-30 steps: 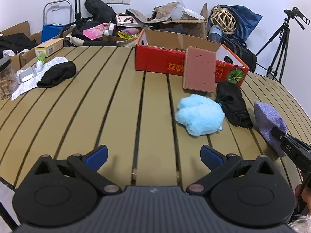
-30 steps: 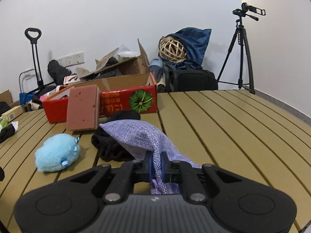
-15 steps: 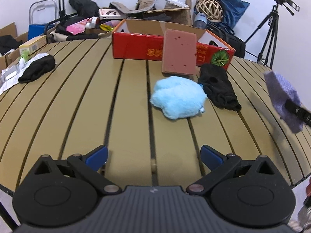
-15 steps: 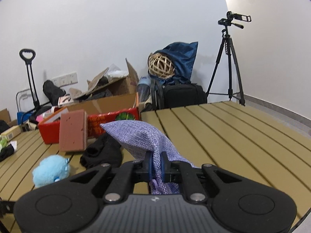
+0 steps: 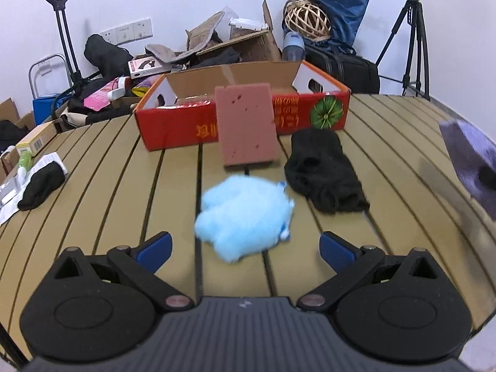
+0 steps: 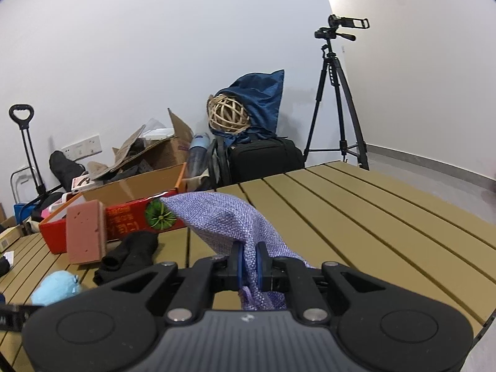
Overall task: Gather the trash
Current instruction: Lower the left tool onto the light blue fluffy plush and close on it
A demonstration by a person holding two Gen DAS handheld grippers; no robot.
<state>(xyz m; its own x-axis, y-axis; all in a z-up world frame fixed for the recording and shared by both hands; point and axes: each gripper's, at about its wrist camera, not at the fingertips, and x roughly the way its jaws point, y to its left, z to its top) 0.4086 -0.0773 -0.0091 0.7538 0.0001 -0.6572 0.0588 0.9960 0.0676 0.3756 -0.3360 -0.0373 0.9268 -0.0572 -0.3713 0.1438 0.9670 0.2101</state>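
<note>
Left wrist view: left gripper (image 5: pixel 245 245) jaws spread wide, nothing between them. The fluffy light-blue plush ball (image 5: pixel 243 217) lies on the slatted tan desk (image 5: pixel 102 192) dead ahead, centred between the jaws, so the left hand is nearer. Behind it a pink foam slab (image 5: pixel 248 127) leans on the red cardboard box (image 5: pixel 173 130).

Right wrist view: right gripper (image 6: pixel 249 266) jaws clamped on the purple woven fabric pouch (image 6: pixel 223 220), held clear above the desk; box lies ahead-left.
</note>
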